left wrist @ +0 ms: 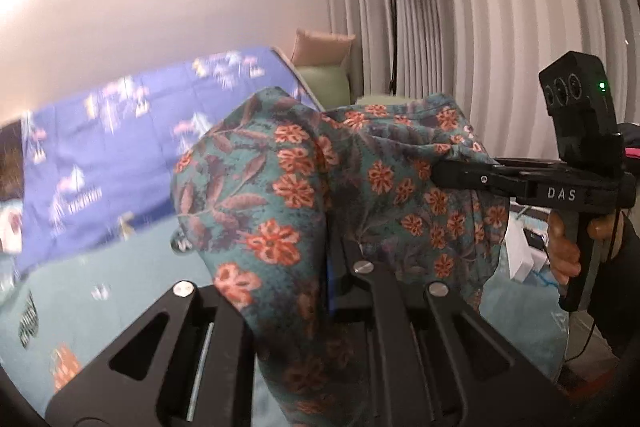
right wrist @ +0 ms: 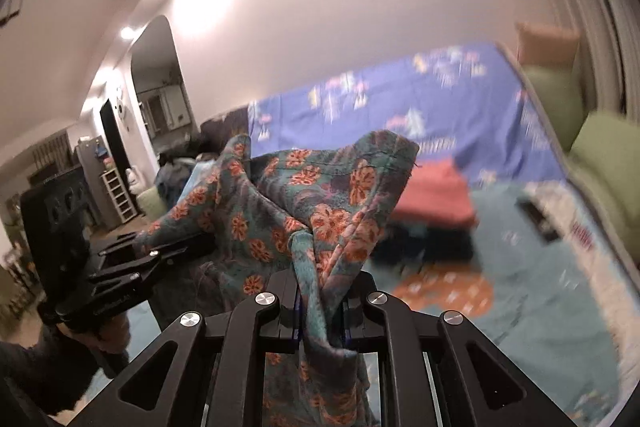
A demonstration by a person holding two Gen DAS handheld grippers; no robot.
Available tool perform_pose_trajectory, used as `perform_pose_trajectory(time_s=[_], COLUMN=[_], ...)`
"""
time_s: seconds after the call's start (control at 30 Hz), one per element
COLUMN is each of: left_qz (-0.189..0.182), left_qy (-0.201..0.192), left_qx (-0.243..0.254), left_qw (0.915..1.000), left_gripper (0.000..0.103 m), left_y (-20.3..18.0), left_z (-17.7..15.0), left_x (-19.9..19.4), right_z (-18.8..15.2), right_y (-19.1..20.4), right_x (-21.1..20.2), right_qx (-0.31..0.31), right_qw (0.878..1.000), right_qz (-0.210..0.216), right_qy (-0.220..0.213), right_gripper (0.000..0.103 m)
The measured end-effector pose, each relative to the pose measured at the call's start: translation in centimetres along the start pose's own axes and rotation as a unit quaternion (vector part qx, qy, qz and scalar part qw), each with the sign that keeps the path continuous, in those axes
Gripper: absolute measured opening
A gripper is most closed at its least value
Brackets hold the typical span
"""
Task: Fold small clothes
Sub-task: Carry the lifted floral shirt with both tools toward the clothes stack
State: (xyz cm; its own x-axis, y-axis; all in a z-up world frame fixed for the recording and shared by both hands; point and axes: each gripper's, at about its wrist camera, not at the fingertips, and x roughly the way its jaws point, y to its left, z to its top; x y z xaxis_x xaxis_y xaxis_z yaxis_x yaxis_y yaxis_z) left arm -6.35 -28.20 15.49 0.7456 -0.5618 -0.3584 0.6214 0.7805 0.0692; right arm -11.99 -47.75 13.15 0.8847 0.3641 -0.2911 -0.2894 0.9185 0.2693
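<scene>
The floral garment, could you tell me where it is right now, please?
The floral garment is held up above the bed, pinched between the left gripper and the right gripper, in front of the blue blanket.

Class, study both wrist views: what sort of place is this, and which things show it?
Most likely a home bedroom or living room: a blue patterned bedspread, long pleated curtains, and a cushion behind it.

Teal garment (left wrist: pixel 280 195) with orange flowers; blue patterned bedcover (left wrist: pixel 120 131); red folded cloth (right wrist: pixel 436 195).
</scene>
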Motion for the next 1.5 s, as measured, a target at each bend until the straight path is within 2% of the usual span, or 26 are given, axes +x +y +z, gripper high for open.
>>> perform_pose_trajectory(time_s=[0.13, 0.33, 0.47, 0.8, 1.03, 1.27, 1.5], left_qz=[0.01, 0.021, 0.036, 0.081, 0.097, 0.097, 0.107], left_qy=[-0.031, -0.08, -0.082, -0.087, -0.067, -0.043, -0.009], left_qx=[0.032, 0.077, 0.088, 0.108, 0.098, 0.08, 0.059], left_qw=[0.999, 0.9936, 0.9921, 0.9871, 0.9882, 0.9911, 0.9925], left_gripper=[0.012, 0.013, 0.013, 0.013, 0.013, 0.013, 0.013], left_y=[-1.0, -2.0, -2.3, -1.8, -0.7, 0.8, 4.0], left_z=[4.1, 9.8, 12.5, 18.2, 19.6, 18.3, 15.9], left_x=[-0.6, -0.8, 0.2, 3.5, 8.0, 13.0, 19.4], right_z=[3.8, 8.5, 11.5, 16.4, 18.2, 17.7, 16.9], right_y=[0.3, 1.4, 1.5, 0.1, -2.8, -5.8, -9.6], right_x=[-2.0, -4.0, -3.7, -0.9, 3.4, 9.0, 17.1], right_qx=[-0.016, -0.05, -0.06, -0.051, -0.029, -0.014, -0.01], right_qw=[0.999, 0.99, 0.984, 0.979, 0.978, 0.979, 0.981], right_qz=[-0.023, -0.089, -0.123, -0.147, -0.162, -0.179, -0.185], right_qy=[-0.045, -0.098, -0.111, -0.136, -0.125, -0.098, -0.051], right_gripper=[0.013, 0.013, 0.013, 0.013, 0.013, 0.013, 0.013])
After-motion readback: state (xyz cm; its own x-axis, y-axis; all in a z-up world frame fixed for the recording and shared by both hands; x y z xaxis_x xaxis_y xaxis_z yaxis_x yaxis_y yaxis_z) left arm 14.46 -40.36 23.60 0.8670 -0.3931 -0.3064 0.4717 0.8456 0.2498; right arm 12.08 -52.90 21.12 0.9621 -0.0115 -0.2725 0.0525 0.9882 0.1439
